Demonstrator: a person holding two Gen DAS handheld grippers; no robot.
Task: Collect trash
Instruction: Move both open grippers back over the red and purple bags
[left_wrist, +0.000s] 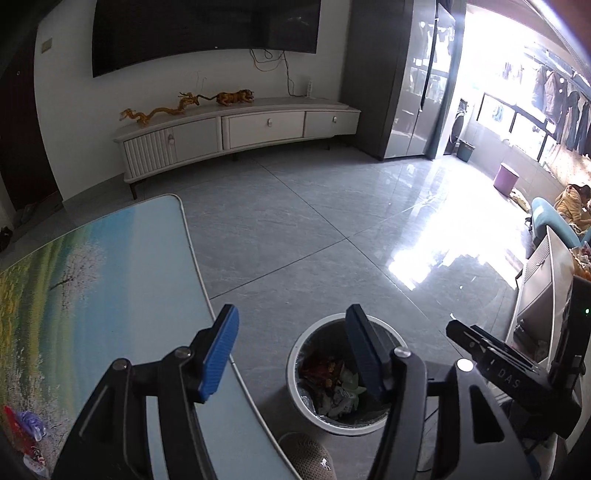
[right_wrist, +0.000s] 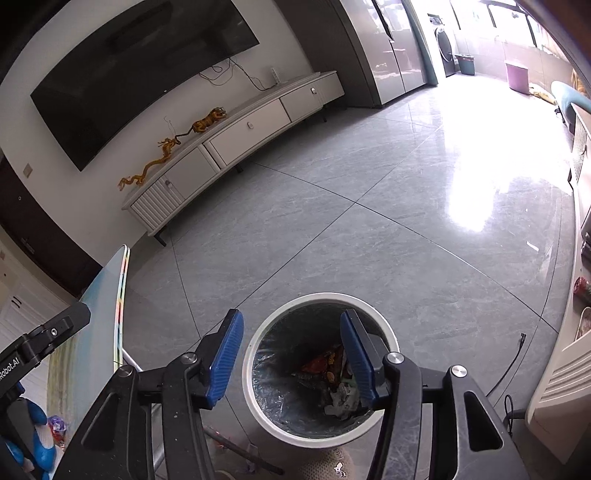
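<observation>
Table: a tabletop (left_wrist: 110, 295) printed with a landscape of sky, grass and a pale tree lay left of and under the left finger of the left gripper (left_wrist: 291, 354); in the right wrist view its thin edge (right_wrist: 110, 295) stood left of the fingers.
Wrappers: a red packet and a purple crumpled piece (left_wrist: 29, 424) sat on the table at its near left corner, well left of the left gripper's fingers.
Left gripper: its blue pads stood wide apart and held nothing.
Trash bin: a white round bin (left_wrist: 295, 369) lined with a dark bag stood on the floor just beyond the table's edge, below the left gripper's right finger; red, green and white rubbish lay inside.
Right gripper: the right gripper (right_wrist: 291, 358) hung above the bin (right_wrist: 251, 369), fingers spread wide on either side of its opening, empty.
Floor: large glossy grey tiles (right_wrist: 332, 221) stretched ahead of the fingers, with a bright glare to the right.
Room: a dark television (left_wrist: 203, 33) hung over a long white cabinet (left_wrist: 236, 129) carrying golden dragon and tiger figures (left_wrist: 192, 103), far beyond the fingertips.
</observation>
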